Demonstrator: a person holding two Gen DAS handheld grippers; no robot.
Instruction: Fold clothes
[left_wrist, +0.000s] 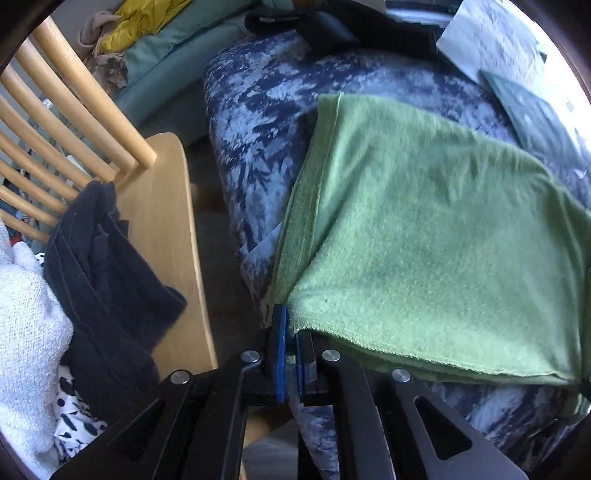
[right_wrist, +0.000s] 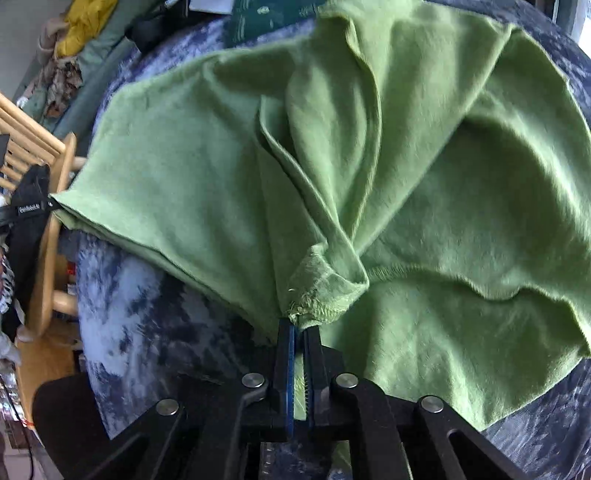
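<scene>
A green fleece garment (left_wrist: 424, 229) lies spread over a blue-and-white patterned bed cover (left_wrist: 258, 122). My left gripper (left_wrist: 291, 328) is shut on the garment's near left corner at the bed's edge. In the right wrist view the garment (right_wrist: 177, 177) is bunched and creased toward the right. My right gripper (right_wrist: 300, 325) is shut on a gathered hem corner of it, above the bed cover (right_wrist: 147, 332). The left gripper (right_wrist: 33, 210) shows at the far left, holding the garment's other corner.
A wooden chair (left_wrist: 162, 206) stands left of the bed, with a black garment (left_wrist: 107, 266) and white knit cloth (left_wrist: 26, 314) piled on it. A dark green book (left_wrist: 532, 118) and white paper (left_wrist: 491, 40) lie at the bed's far side. Yellow and teal bedding (left_wrist: 155, 26) lies beyond.
</scene>
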